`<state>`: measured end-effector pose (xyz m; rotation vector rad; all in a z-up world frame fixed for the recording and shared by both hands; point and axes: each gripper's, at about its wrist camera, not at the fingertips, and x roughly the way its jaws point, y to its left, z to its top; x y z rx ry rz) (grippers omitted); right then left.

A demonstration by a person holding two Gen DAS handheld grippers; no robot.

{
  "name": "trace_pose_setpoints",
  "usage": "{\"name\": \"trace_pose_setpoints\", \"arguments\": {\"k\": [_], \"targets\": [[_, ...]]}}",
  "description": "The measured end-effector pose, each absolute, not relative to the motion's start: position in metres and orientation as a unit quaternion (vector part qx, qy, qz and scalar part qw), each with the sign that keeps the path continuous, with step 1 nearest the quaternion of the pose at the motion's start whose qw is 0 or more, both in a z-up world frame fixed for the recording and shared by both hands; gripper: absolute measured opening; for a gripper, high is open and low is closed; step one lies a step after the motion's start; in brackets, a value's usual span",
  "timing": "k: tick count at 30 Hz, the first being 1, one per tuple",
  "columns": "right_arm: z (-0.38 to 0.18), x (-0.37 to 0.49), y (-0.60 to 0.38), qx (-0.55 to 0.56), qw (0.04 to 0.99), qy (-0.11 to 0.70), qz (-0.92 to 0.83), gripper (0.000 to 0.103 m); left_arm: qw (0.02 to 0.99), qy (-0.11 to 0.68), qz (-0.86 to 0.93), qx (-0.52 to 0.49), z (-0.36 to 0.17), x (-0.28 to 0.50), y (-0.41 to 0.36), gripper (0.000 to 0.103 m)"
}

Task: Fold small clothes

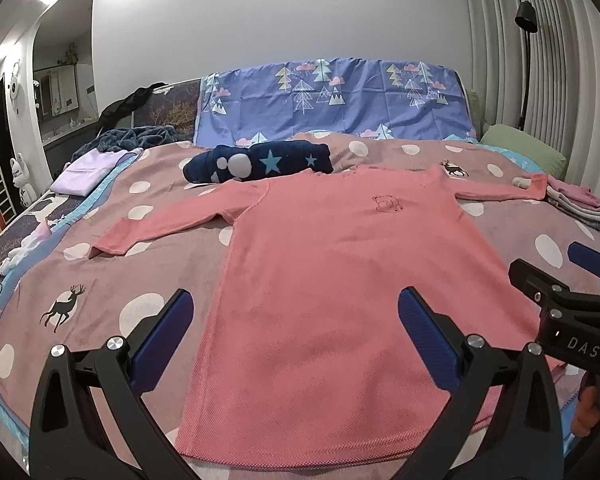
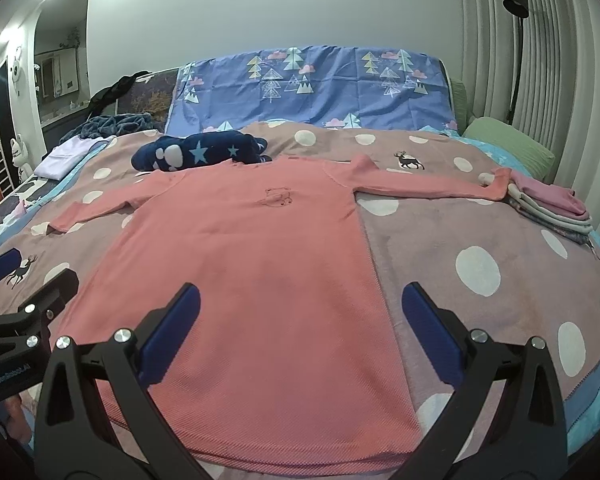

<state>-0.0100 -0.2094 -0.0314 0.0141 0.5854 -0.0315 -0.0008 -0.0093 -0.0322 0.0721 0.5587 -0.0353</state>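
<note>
A: Where's the shirt (image 1: pixel 340 280)?

B: Flat on the blanket (image 1: pixel 100 280), face up, sleeves spread, hem nearest us. The left gripper (image 1: pixel 296 336) hangs over the hem's left part with its jaws wide and empty; the right gripper (image 2: pixel 300 332) over the right part, likewise.

A: How will it handle?

B: Soft, light and limp, I'd judge; it'll sag and may drag on the fleece. Pinch the left cuff (image 1: pixel 108 244), or the hem corners, then the right cuff (image 2: pixel 496 188) by the folded pile (image 2: pixel 556 208).
</note>
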Motion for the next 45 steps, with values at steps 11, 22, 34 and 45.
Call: {"name": "trace_pose_setpoints", "arguments": {"k": [11, 22, 34, 45], "targets": [[-0.03, -0.012, -0.206, 0.007, 0.957, 0.288, -0.013, 0.101, 0.96, 0.276, -0.018, 0.035, -0.034, -0.002, -0.01, 0.102], [-0.029, -0.012, -0.197, 0.005, 0.956, 0.294, -0.012, 0.101, 0.959, 0.28, -0.015, 0.033, -0.037, -0.003, -0.008, 0.102], [-0.031, -0.01, -0.195, 0.003, 0.956, 0.293, -0.006, 0.101, 0.959, 0.28, -0.004, 0.029, -0.038, -0.001, -0.001, 0.102], [-0.027, -0.011, -0.197, 0.014, 0.96, 0.278, -0.012, 0.101, 0.957, 0.291, 0.022, 0.01, -0.035, 0.003, 0.011, 0.102]]}}
